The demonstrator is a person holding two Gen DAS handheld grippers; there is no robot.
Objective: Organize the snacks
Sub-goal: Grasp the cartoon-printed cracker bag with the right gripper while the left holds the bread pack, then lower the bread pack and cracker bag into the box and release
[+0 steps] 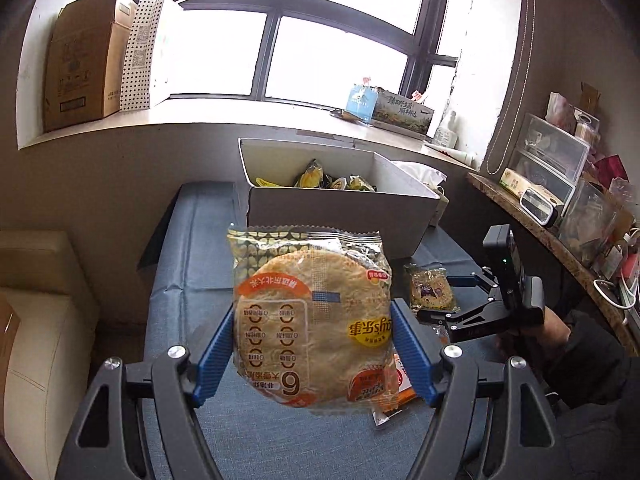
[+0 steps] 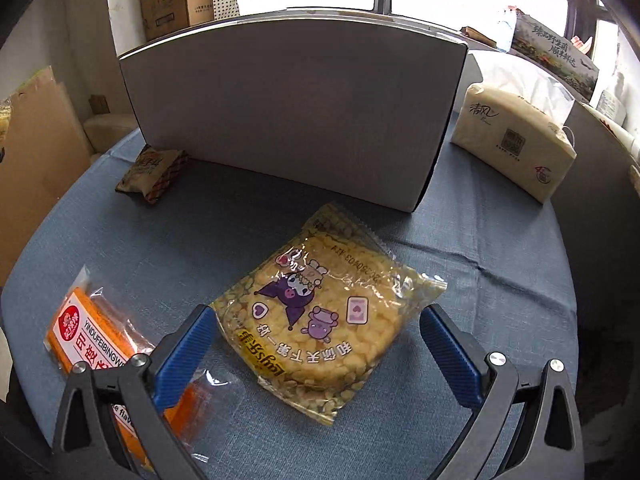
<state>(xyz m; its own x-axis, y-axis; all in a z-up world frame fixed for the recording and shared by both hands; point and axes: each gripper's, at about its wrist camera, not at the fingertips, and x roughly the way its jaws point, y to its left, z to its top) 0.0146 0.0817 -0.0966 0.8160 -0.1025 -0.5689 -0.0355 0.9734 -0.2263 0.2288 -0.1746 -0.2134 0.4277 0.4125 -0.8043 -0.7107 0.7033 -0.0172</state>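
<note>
My left gripper (image 1: 312, 348) is shut on a round rice-cracker packet (image 1: 312, 320) and holds it up above the blue tablecloth, in front of the white box (image 1: 336, 208), which holds several wrapped snacks. My right gripper (image 2: 320, 344) is open, low over the table, its blue fingers on either side of a yellow puffed-rice packet with a purple cartoon (image 2: 320, 312) that lies flat. That packet (image 1: 430, 292) and the right gripper (image 1: 444, 300) also show in the left wrist view. An orange snack packet (image 2: 92, 332) lies at the right gripper's left.
A small brown snack packet (image 2: 154, 172) lies by the white box's left corner (image 2: 288, 112). A tissue pack (image 2: 516, 140) stands at the right. Cardboard boxes (image 1: 84, 64) sit on the windowsill. A cluttered side shelf (image 1: 560, 184) runs along the right.
</note>
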